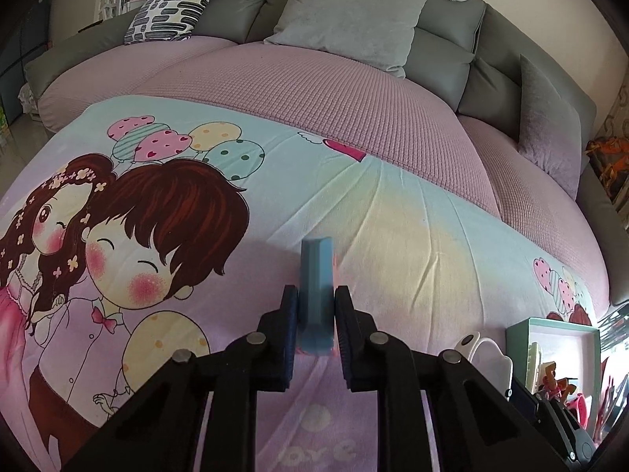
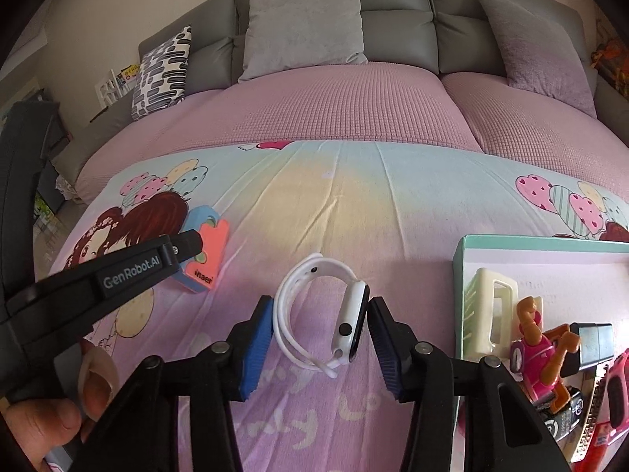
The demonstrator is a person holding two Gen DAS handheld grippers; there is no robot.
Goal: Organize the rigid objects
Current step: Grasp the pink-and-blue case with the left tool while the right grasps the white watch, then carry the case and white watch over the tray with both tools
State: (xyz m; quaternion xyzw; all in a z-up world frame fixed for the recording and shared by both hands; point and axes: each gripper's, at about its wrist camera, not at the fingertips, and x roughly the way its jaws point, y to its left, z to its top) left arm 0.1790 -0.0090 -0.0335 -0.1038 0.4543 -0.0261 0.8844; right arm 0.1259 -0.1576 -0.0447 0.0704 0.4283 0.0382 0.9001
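Nearest item, right tongs [image 2: 320, 328]: spread wide, holding nothing; they straddle the white smartwatch [image 2: 326, 314] that lies on the printed blanket [image 2: 354, 204]; the right pad sits just beside the watch face, the left pad just beside the strap loop.

Smartwatch, handling (a judgement, not a thing seen): light; the case is rigid and probably slick on its glass side; the strap is soft and will flex or spring if you pinch it alone; take hold across the case, on its edges, and close gently so that the face does not skid out.

Left tongs [image 1: 315, 310]: narrow, clamped on the blue and orange block [image 1: 316, 275], which you hold on edge just above the blanket; the right wrist view shows the same block at the tips of the left tongs, with an orange face and small lettering; it looks stiff and light, so your present grip low on its sides should serve.

Beside, to your right: the teal-rimmed box [image 2: 458, 275], already holding a cream plastic holder [image 2: 487, 314], a pink and orange toy figure [image 2: 542, 354] and other small things too crowded to name.

Farther off: pink quilted cover [image 2: 334, 106]; grey cushions [image 2: 306, 23] against the grey sofa back [image 2: 393, 19].
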